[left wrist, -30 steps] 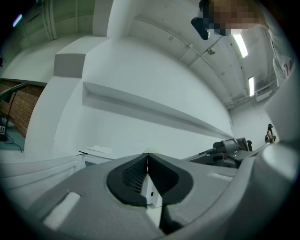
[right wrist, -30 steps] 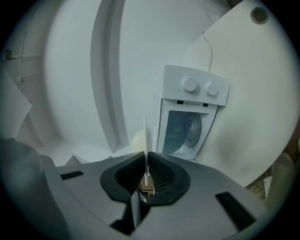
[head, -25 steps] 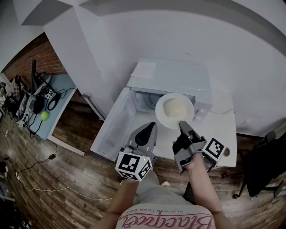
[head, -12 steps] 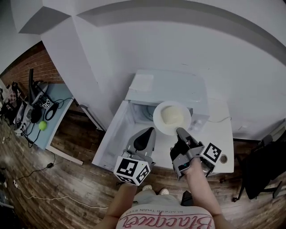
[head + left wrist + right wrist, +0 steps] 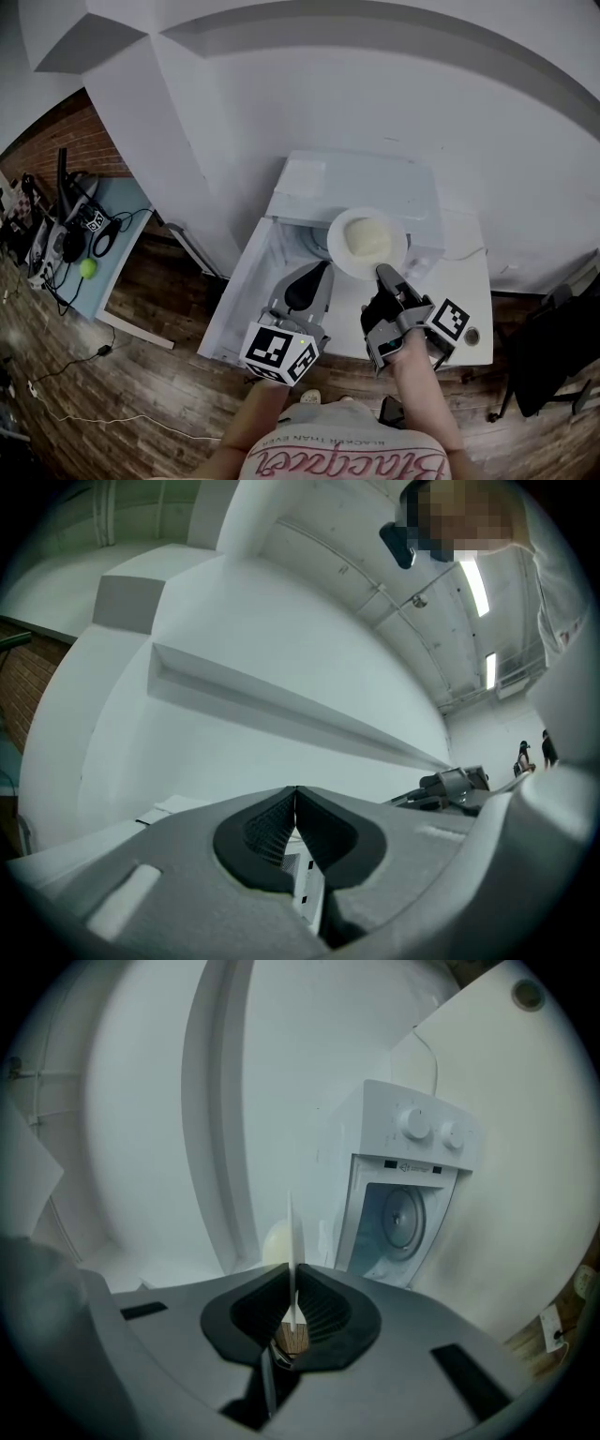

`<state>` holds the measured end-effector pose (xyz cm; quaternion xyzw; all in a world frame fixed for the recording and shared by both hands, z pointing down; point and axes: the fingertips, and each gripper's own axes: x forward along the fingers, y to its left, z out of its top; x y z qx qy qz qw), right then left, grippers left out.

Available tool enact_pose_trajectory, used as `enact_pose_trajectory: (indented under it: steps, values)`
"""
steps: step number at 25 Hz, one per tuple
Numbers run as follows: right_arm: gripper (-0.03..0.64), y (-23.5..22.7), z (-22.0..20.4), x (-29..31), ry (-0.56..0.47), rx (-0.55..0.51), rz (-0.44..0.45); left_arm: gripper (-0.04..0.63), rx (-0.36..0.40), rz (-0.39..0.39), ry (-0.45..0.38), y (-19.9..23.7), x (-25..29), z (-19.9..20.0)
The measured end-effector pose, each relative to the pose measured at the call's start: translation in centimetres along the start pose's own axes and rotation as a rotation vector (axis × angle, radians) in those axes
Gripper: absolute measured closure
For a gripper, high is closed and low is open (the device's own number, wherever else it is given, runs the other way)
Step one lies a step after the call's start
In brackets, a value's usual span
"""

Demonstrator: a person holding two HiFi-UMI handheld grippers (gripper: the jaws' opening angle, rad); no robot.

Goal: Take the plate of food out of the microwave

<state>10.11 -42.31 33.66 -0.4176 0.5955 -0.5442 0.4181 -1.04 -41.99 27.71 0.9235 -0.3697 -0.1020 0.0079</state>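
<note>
A white plate (image 5: 367,242) with a pale mound of food (image 5: 367,234) hangs in front of the open white microwave (image 5: 361,183). My right gripper (image 5: 382,272) is shut on the plate's near rim. In the right gripper view the plate (image 5: 290,1232) shows edge-on between the closed pads, with the food (image 5: 274,1241) behind it and the microwave's cavity (image 5: 405,1221) to the right. My left gripper (image 5: 314,274) is shut on nothing, just left of the plate and above the swung-out door (image 5: 242,292). In the left gripper view, the left gripper (image 5: 296,801) faces a bare white wall.
The microwave stands on a white table (image 5: 469,281) against the wall, with a small round object (image 5: 472,335) near the front right corner. A desk with cables and a green ball (image 5: 88,268) is far left. A black chair (image 5: 553,347) stands at the right.
Both grippers have shifted slightly, the plate moving with the right one. The grip on the rim is the same and the left jaws stay shut.
</note>
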Motion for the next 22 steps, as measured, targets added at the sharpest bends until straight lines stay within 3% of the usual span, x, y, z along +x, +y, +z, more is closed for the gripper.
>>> enact_pose_trajectory:
  steps: [22]
  values:
    - [0.591,0.52,-0.14,0.96,-0.01,-0.033,0.008,0.588,-0.006,-0.061,0.01,0.13,1.03,-0.62]
